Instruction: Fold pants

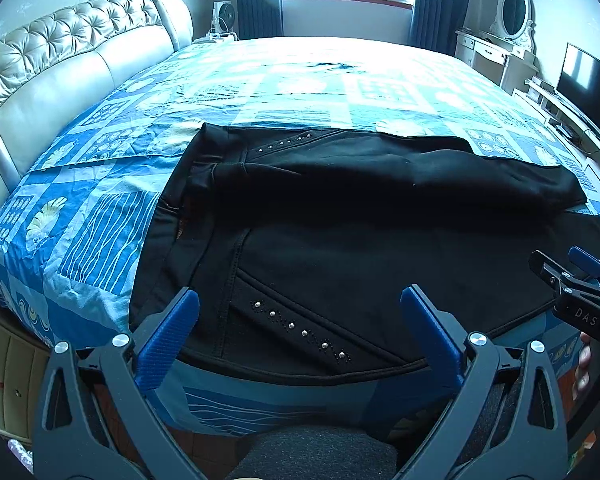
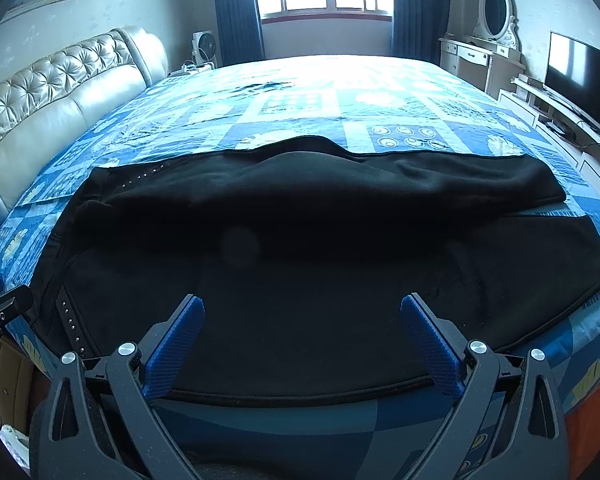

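Black pants (image 1: 340,216) with studded pocket trim lie flat across the near part of the bed, waistband to the left, legs running right. They also show in the right wrist view (image 2: 300,248). My left gripper (image 1: 299,300) is open and empty, hovering over the near hip and pocket by the bed's front edge. My right gripper (image 2: 302,308) is open and empty, above the near leg's front hem edge. The right gripper also shows at the right edge of the left wrist view (image 1: 572,276), near the leg ends.
The bed carries a blue patterned quilt (image 1: 100,216). A tufted headboard (image 1: 60,64) stands at the left. A fan (image 1: 224,14) is by the window; a dresser with a mirror (image 1: 512,16) and a TV (image 2: 580,72) are at the right.
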